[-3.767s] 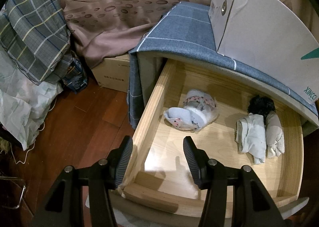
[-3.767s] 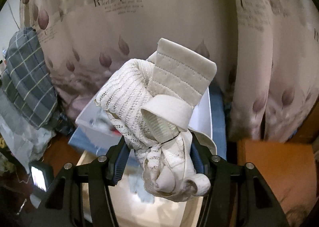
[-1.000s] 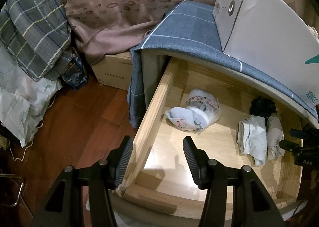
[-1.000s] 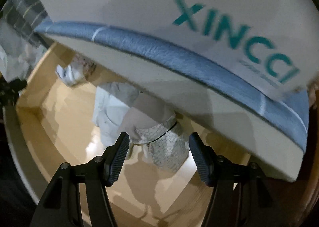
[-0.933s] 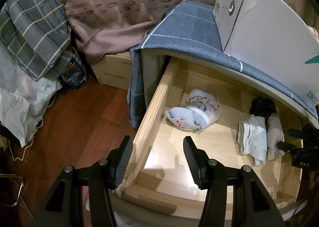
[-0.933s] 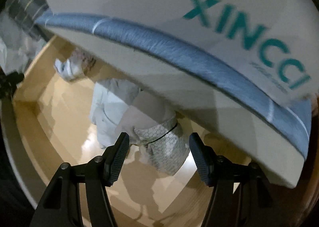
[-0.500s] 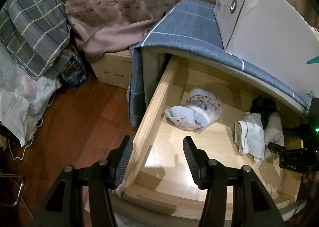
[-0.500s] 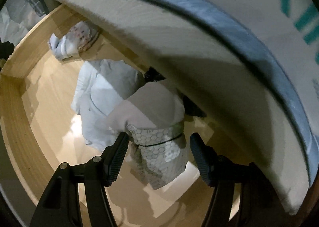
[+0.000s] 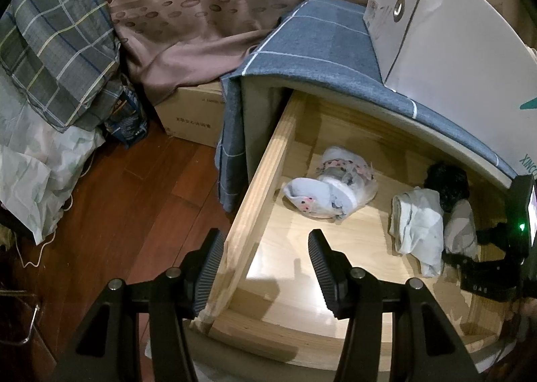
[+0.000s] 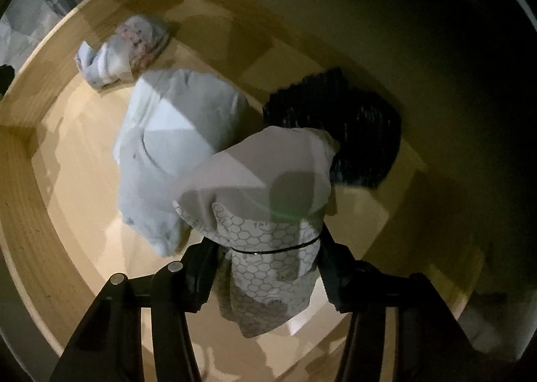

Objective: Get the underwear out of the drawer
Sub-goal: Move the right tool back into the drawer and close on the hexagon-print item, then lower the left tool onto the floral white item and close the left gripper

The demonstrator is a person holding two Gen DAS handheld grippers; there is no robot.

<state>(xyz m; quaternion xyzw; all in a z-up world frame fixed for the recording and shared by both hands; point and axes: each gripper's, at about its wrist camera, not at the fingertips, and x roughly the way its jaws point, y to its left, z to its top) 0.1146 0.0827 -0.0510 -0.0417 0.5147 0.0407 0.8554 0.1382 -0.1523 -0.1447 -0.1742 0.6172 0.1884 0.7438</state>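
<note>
The wooden drawer stands pulled out. In it lie a pale bundle with pink dots, a light grey folded piece, a beige roll and a black lace piece. My right gripper points straight down over the beige roll with the honeycomb print. Its jaws are closing, with both pads against the roll's sides. It shows at the drawer's right end in the left wrist view. My left gripper hangs open above the drawer's front left corner, holding nothing.
A white box sits on the blue-grey cloth over the cabinet top, overhanging the drawer's back. A cardboard box, plaid fabric and a crumpled white bag stand on the wooden floor to the left.
My right gripper, which held a white lace piece earlier, has come down empty into the drawer, and its jaws have narrowed around the beige roll. The left gripper has stayed put.
</note>
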